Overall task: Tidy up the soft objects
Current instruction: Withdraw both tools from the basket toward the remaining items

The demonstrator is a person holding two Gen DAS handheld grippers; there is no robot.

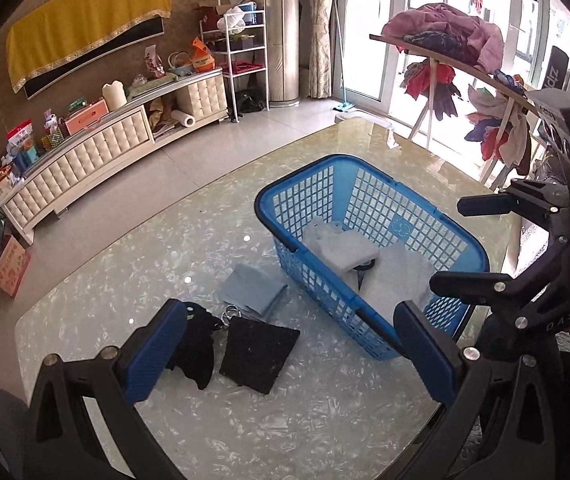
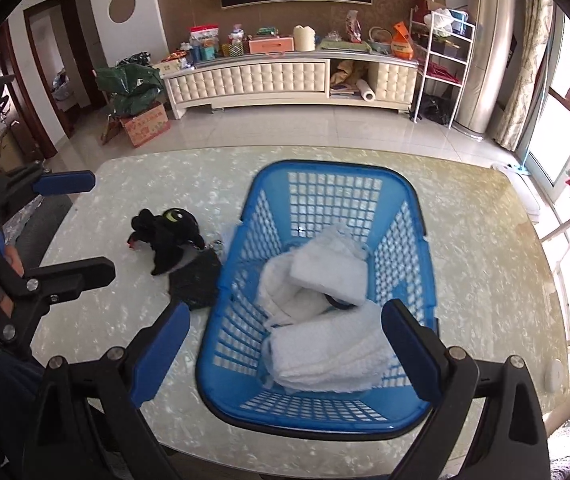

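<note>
Daylight floods in from the glass doors (image 1: 369,36), blown out to near white in my left view. The glossy table (image 1: 133,280) throws back glare near the doors, plus small bright ceiling-light dots. The room is bright overall, shadows soft and weak. Heavy fisheye bending: the cabinet (image 2: 285,76) and doors curve, and black vignette fills the corners of both views. The basket (image 2: 325,184) rim looks slightly smeared in my right view; the near fingers (image 2: 157,352) are soft.
</note>
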